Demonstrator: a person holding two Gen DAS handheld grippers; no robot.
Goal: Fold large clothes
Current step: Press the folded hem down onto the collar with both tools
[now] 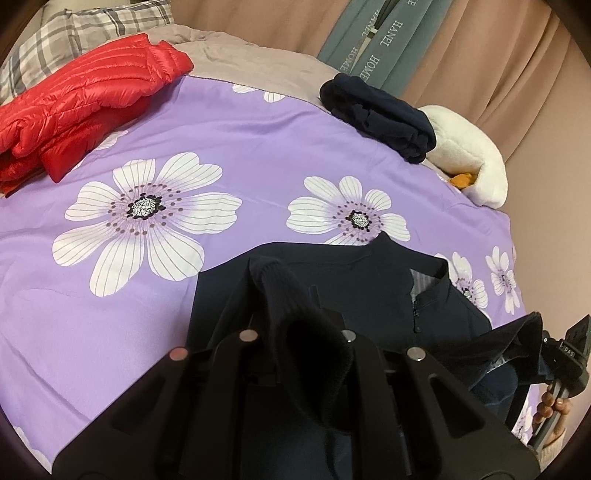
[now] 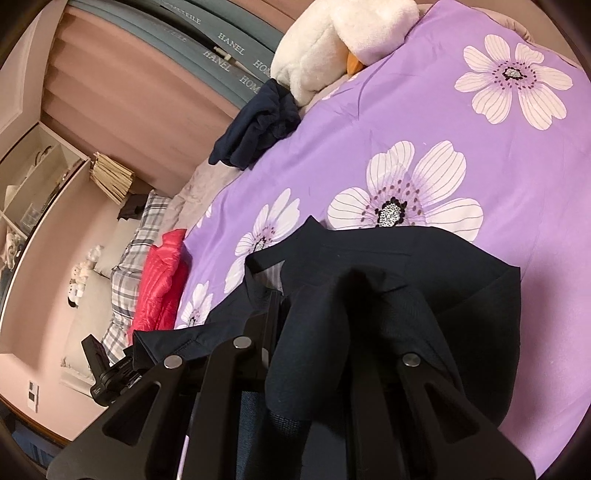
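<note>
covering the bed (image 1: 110, 332), a purple quilt (white flowers), pink curtains (image 1: 461, 55) behind.

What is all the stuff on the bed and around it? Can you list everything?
navy jacket: one, dark blue, front of bed, pinched by both grippers
red puffer jacket: one, folded, far left
dark garment: one, navy, bunched at far edge
plush toy: one, white with orange, beside it
bedspread: one, purple, white flowers
plaid pillow: one, grey checks, bedhead
curtain: pink
left gripper: black
right gripper: black
hand: on handle
</note>
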